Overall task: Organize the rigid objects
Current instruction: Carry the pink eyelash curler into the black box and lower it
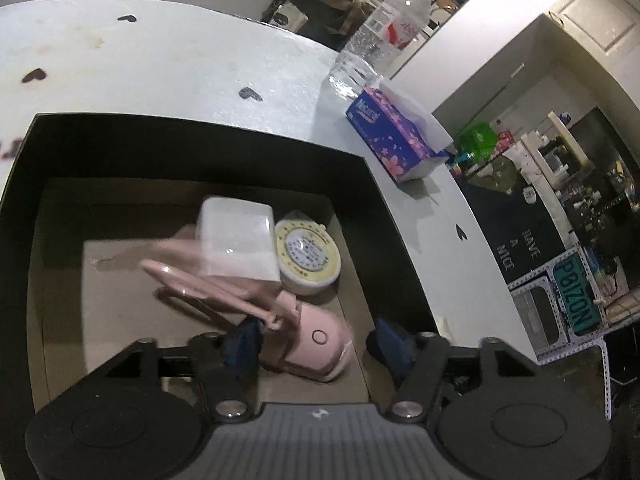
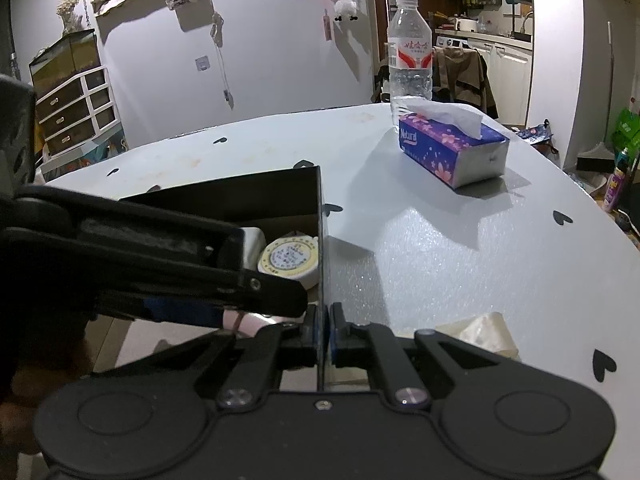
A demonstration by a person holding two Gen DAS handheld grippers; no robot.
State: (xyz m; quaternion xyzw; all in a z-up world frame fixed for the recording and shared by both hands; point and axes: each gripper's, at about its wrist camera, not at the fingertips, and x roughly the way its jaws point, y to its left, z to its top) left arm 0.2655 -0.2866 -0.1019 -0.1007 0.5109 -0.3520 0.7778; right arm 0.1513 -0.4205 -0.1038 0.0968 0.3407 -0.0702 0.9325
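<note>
A black open box [image 1: 384, 208] with a cardboard floor stands on the white table. Inside it lie a white block [image 1: 240, 240], a round yellow-rimmed tin [image 1: 308, 254] and a pink hinged gadget [image 1: 320, 336] with a round button, its long arm blurred. My left gripper [image 1: 316, 342] hangs over the box, open. The pink gadget lies between its blue pads, and the right pad is clear of it. My right gripper [image 2: 322, 336] is shut on the box's thin right wall [image 2: 320, 220]. In the right wrist view the left gripper's black arm [image 2: 160, 264] reaches into the box and hides most of the contents.
A purple tissue pack [image 2: 452, 148] and a clear water bottle [image 2: 410, 52] stand at the table's far right. A crumpled pale wrapper [image 2: 484, 332] lies near my right gripper. The table [image 2: 440, 248] bears black heart marks, and its curved edge drops off at the right.
</note>
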